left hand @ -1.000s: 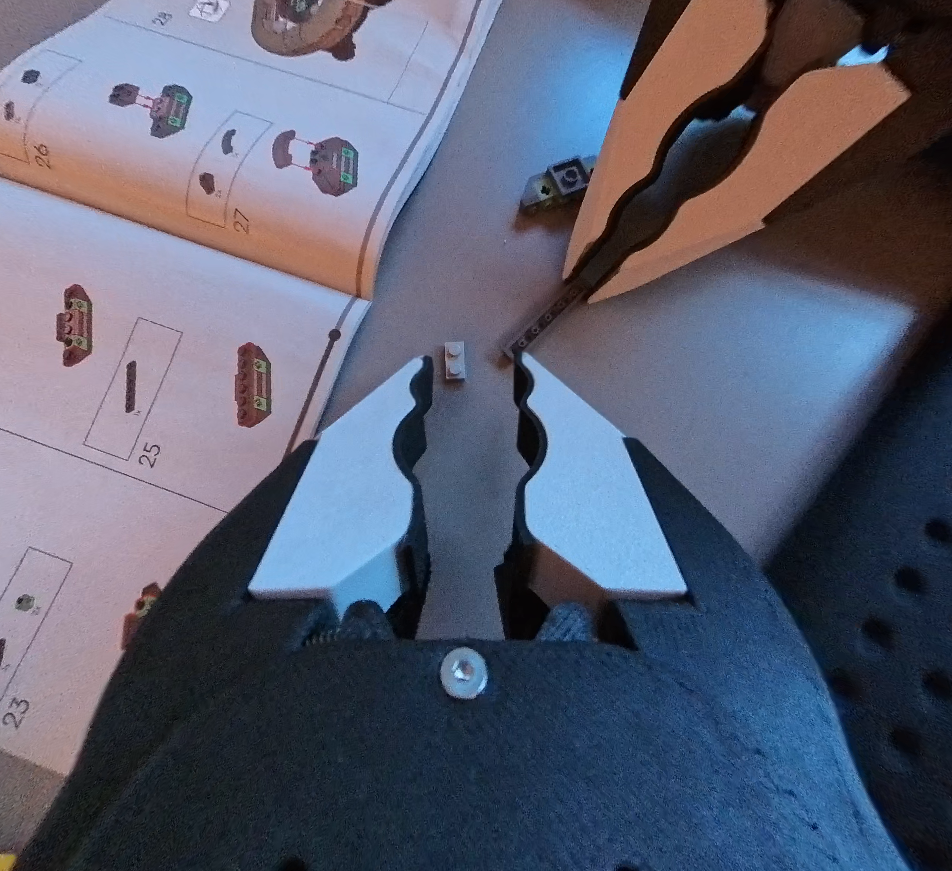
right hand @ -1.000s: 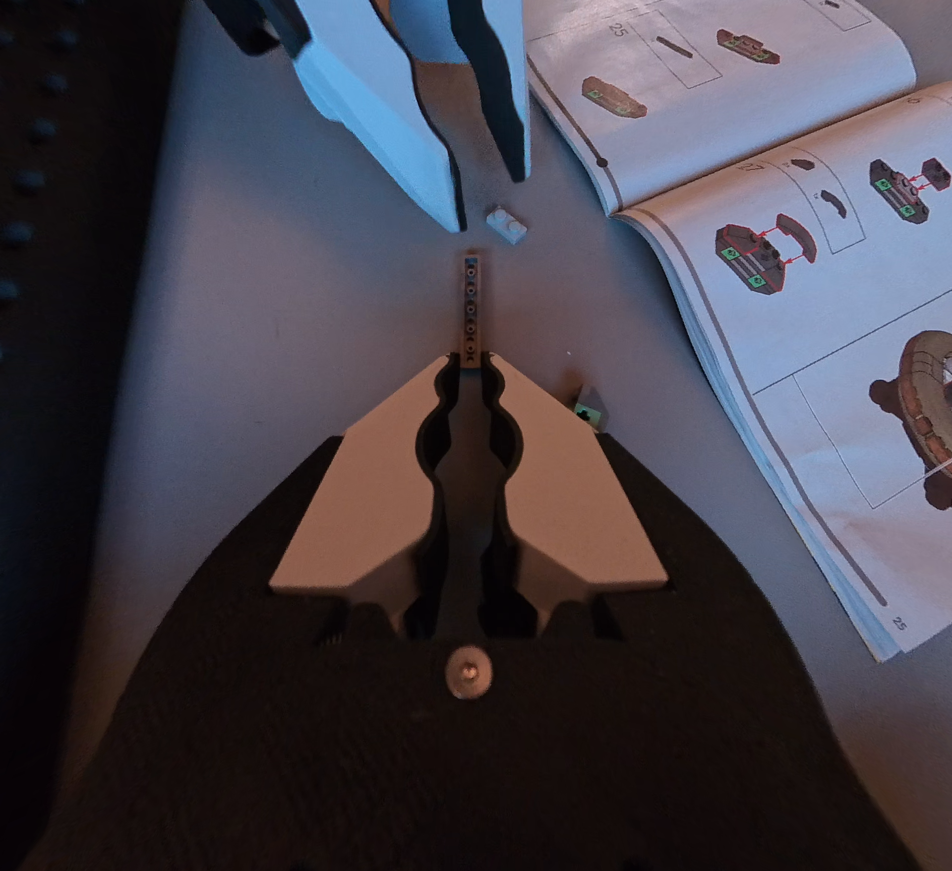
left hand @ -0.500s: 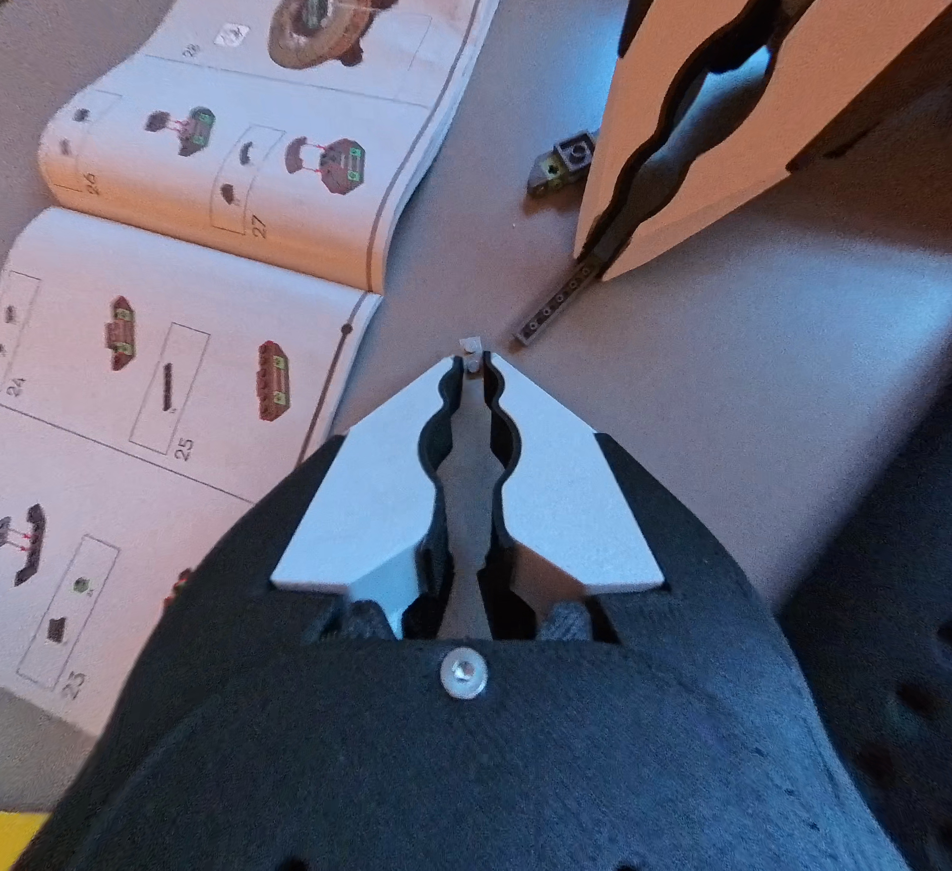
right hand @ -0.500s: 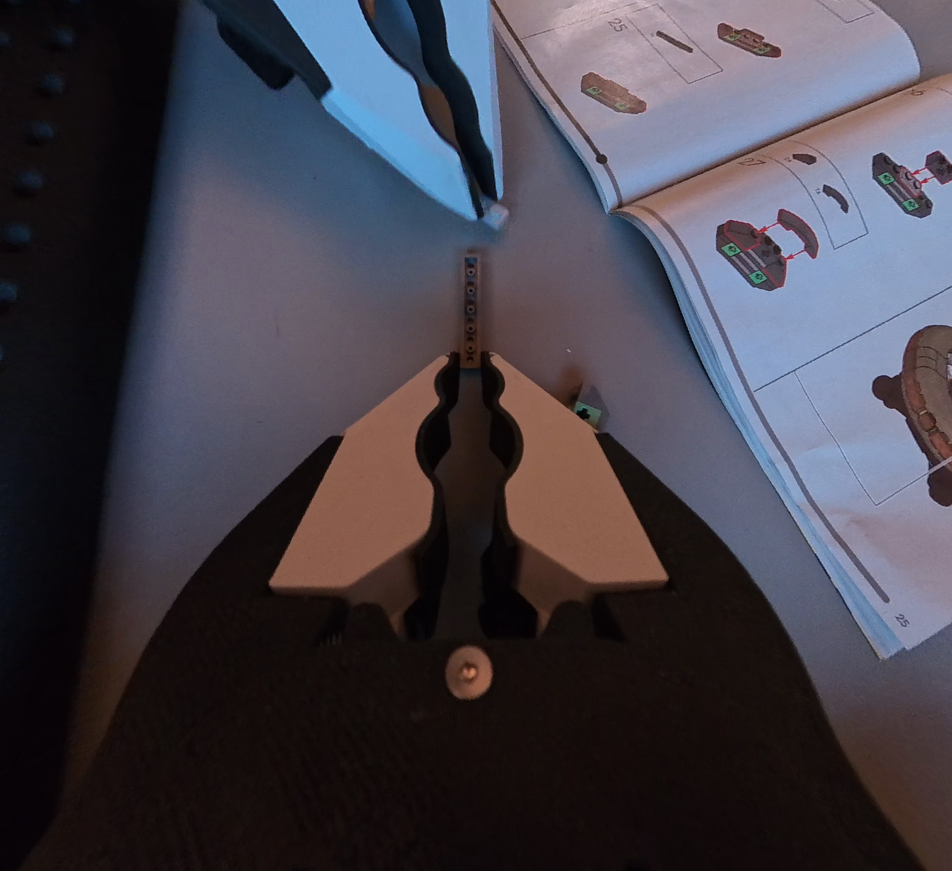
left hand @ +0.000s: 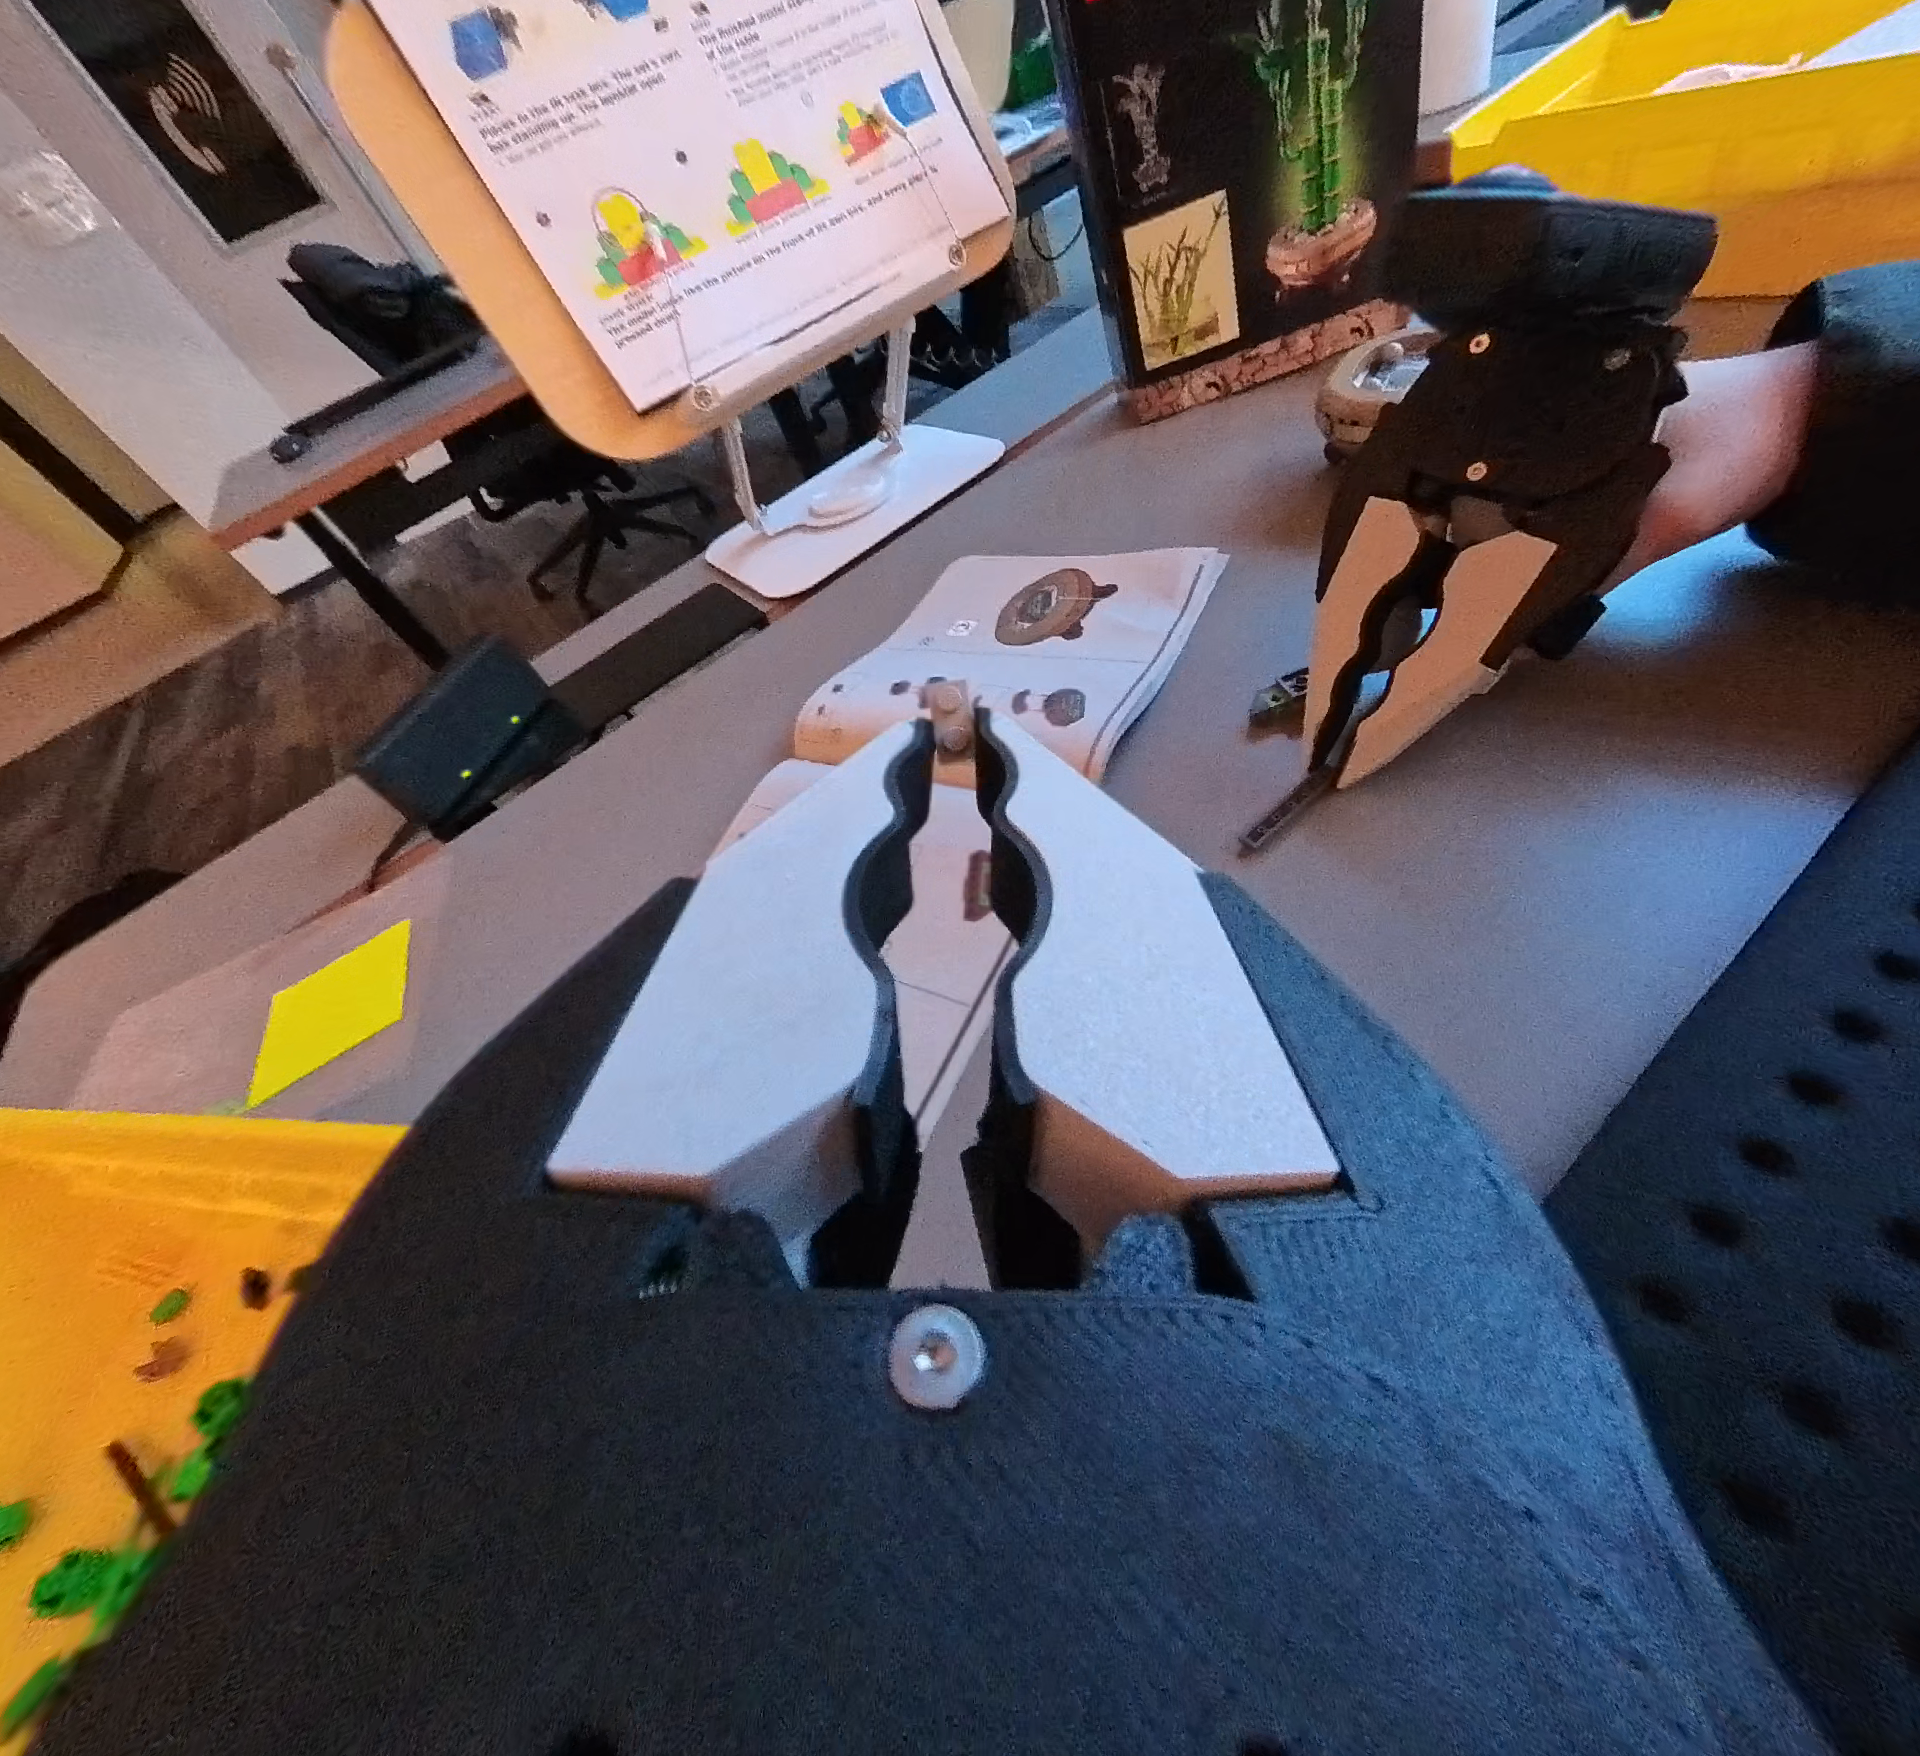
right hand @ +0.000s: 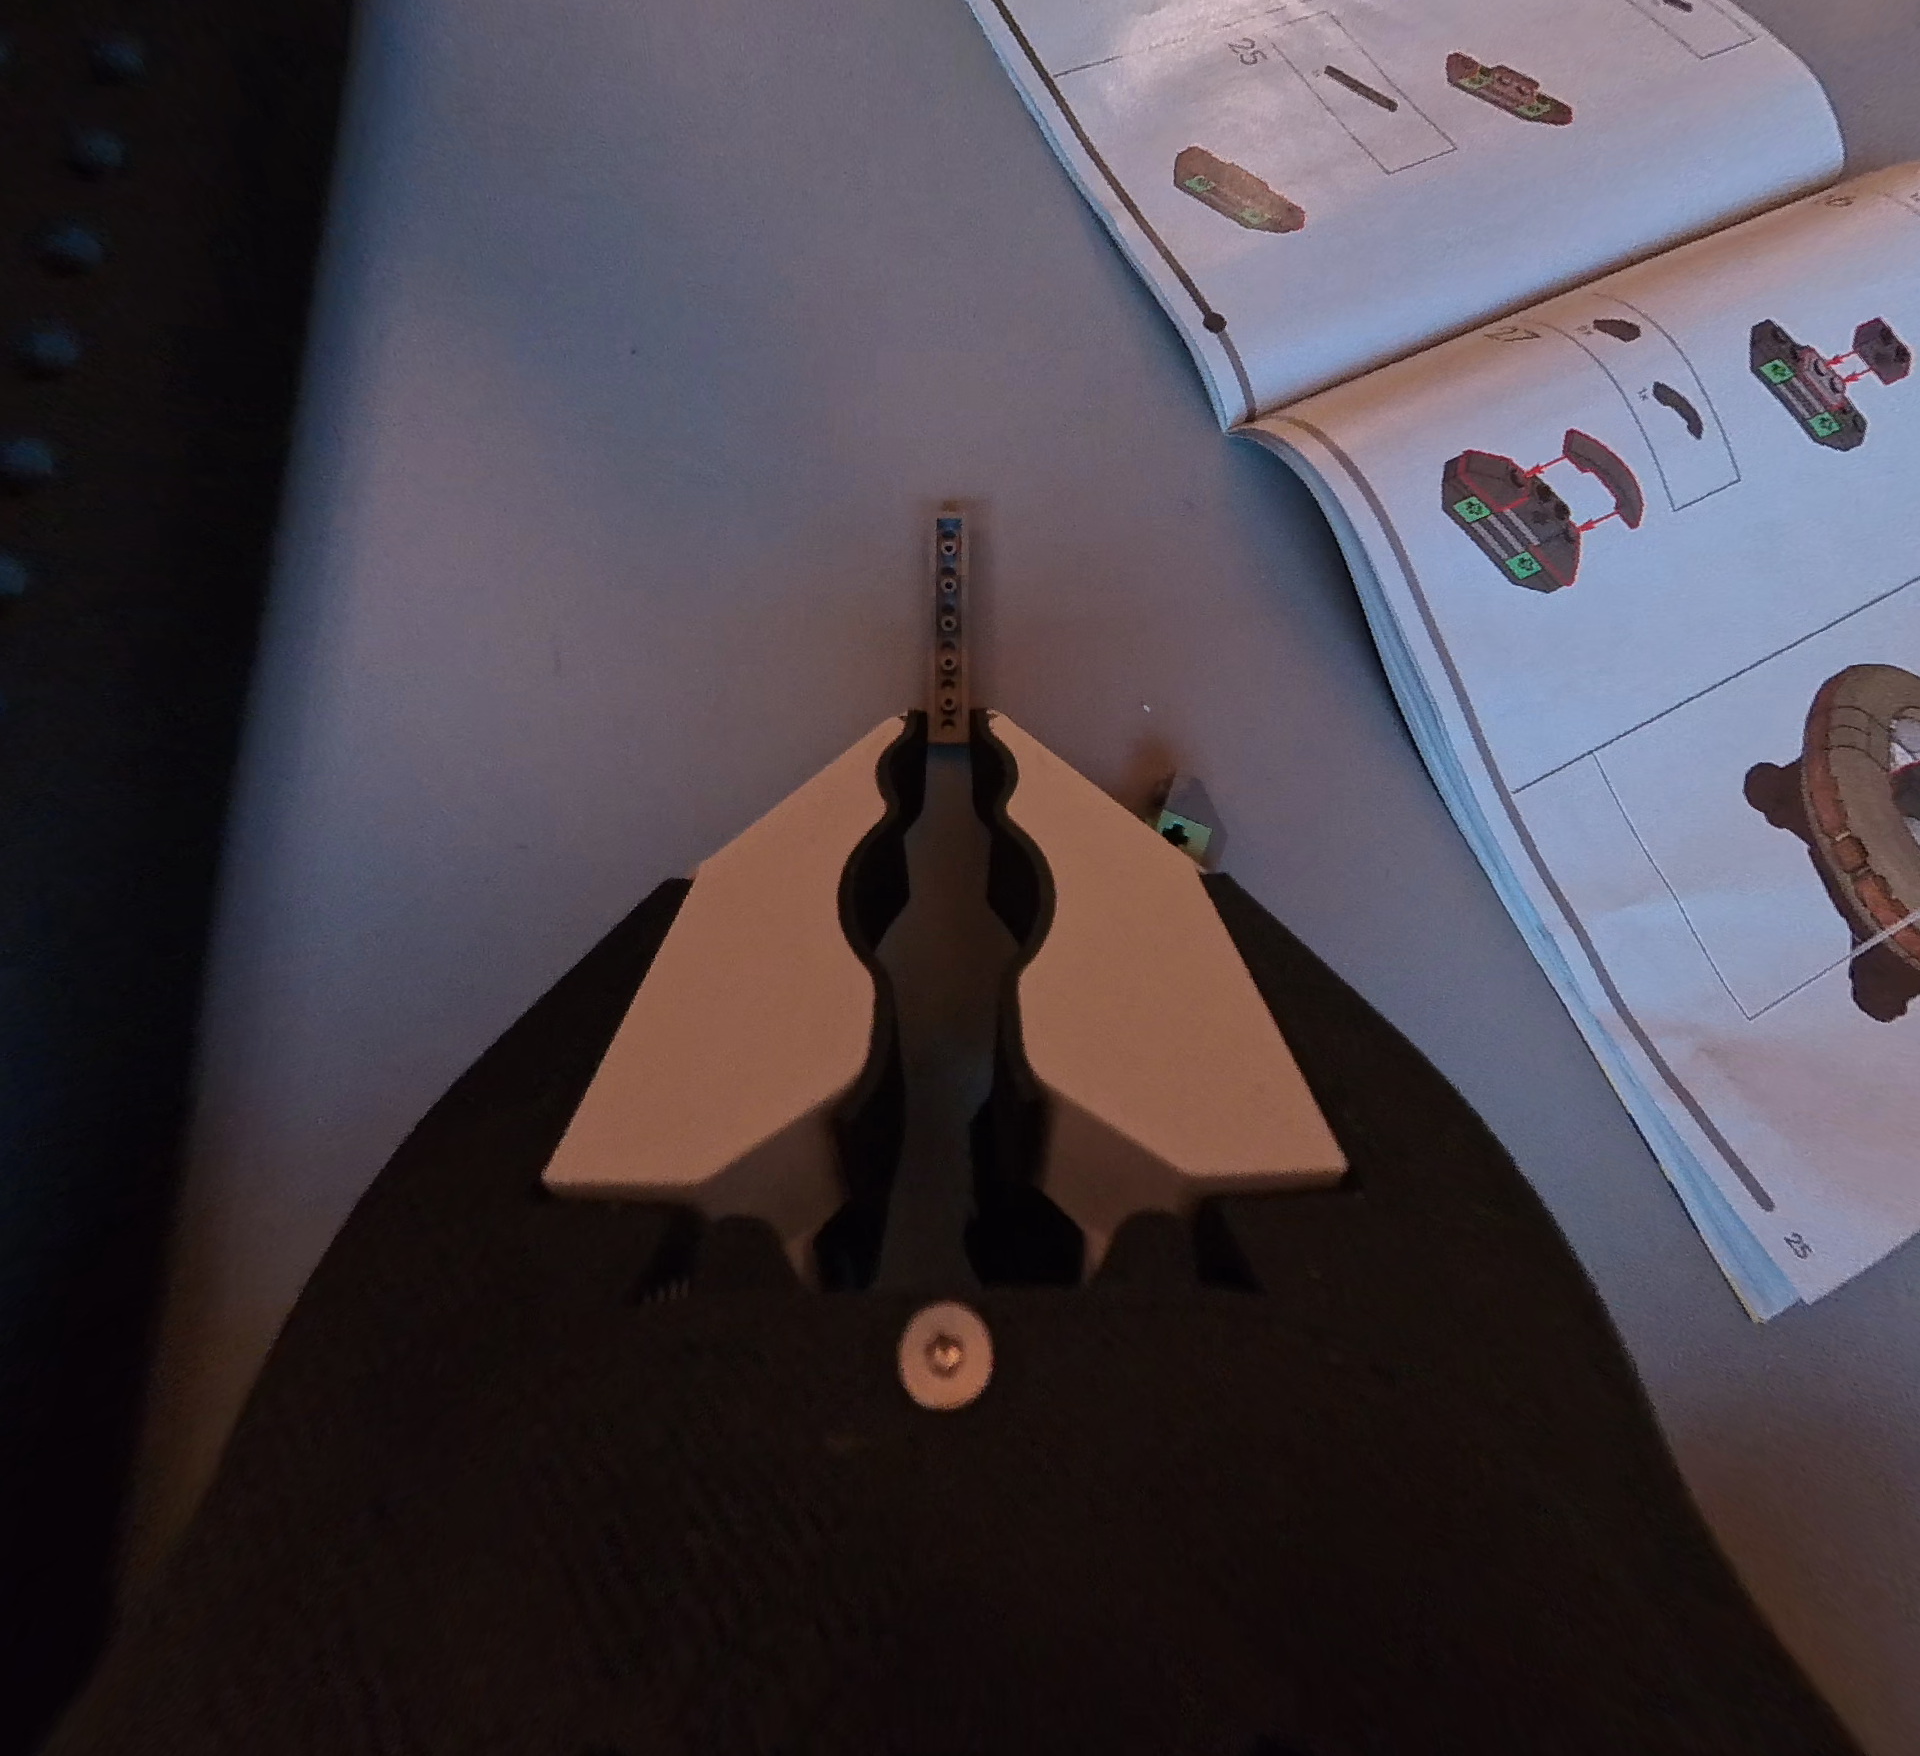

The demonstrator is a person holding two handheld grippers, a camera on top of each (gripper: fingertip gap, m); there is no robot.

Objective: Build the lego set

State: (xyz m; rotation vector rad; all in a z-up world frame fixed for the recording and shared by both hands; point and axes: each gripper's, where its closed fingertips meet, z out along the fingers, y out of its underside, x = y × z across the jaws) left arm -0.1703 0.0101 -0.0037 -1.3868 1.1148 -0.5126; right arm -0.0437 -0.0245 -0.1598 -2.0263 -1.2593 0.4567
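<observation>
My left gripper (left hand: 950, 742) is shut on a small light grey plate (left hand: 948, 715) and holds it raised above the table, tilted up toward the room. My right gripper (right hand: 950, 721) is shut on one end of a long thin dark plate (right hand: 948, 605), which points away from me and lies against the grey table. The right gripper also shows in the left wrist view (left hand: 1335, 766), tips down on the table with the long plate (left hand: 1280, 813) sticking out. A small dark brick with a green face (right hand: 1184, 825) lies just right of the right gripper's fingers.
The open instruction booklet (right hand: 1558, 418) lies to the right of the right gripper. A black studded mat (right hand: 125, 356) borders the table on the left. Yellow bins (left hand: 1714, 106), the set's box (left hand: 1236, 106) and a paper stand (left hand: 665, 106) are around the table.
My left gripper closed on the small grey plate, lifted it off the table and tilted up, leaving the right wrist view. The right gripper stayed still on the long plate.
</observation>
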